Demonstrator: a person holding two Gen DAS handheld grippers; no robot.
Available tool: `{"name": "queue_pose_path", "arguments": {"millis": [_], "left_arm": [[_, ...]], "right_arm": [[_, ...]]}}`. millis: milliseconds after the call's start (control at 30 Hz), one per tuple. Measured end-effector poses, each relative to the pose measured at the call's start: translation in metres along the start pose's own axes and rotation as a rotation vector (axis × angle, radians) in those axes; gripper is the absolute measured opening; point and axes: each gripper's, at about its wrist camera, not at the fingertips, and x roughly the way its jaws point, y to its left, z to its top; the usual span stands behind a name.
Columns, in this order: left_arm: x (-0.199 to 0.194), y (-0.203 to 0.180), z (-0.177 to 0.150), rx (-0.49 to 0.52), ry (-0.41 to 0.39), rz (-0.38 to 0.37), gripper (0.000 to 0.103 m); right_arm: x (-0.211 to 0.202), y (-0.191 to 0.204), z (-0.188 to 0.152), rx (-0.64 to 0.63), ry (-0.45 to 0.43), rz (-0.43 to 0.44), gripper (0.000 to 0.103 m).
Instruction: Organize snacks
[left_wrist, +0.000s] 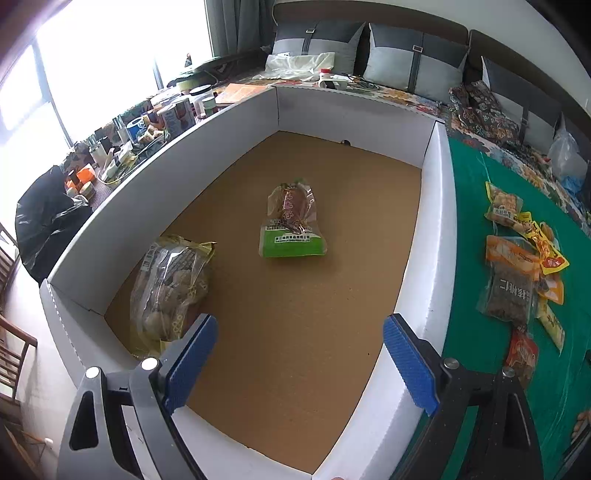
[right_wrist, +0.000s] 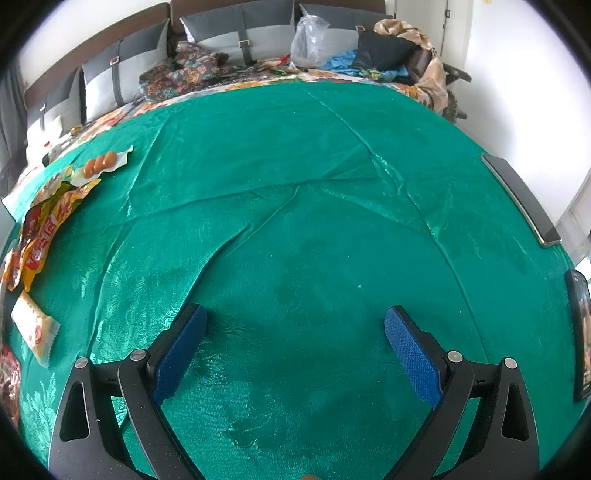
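Ribbed blue claw pads (left_wrist: 190, 363); white corrugated box (left_wrist: 436, 206), crinkly snack packets (left_wrist: 293, 221).

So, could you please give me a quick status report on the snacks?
Left gripper open, empty, over box. Right gripper open, empty, over green cloth. Two packets boxed; pile outside. Nothing in the way.

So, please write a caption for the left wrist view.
Open left hand-held gripper above a white box holding two snack packets.
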Motion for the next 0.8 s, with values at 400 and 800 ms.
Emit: {"name": "queue_pose_path", "arguments": {"millis": [400,800], "left_arm": [[-0.0004,-0.0019,0.0000,0.004,-0.001,-0.002,0.091],[0.0004,-0.0025,0.0004,0.003,-0.003,-0.003,0.091]], "right_arm": [[0.0001,-0.0010,0.0007,0.004,0.001,0.004,0.099],[-0.0003,-0.0004,0.0001,0.003,0.002,0.002,0.099]]}}
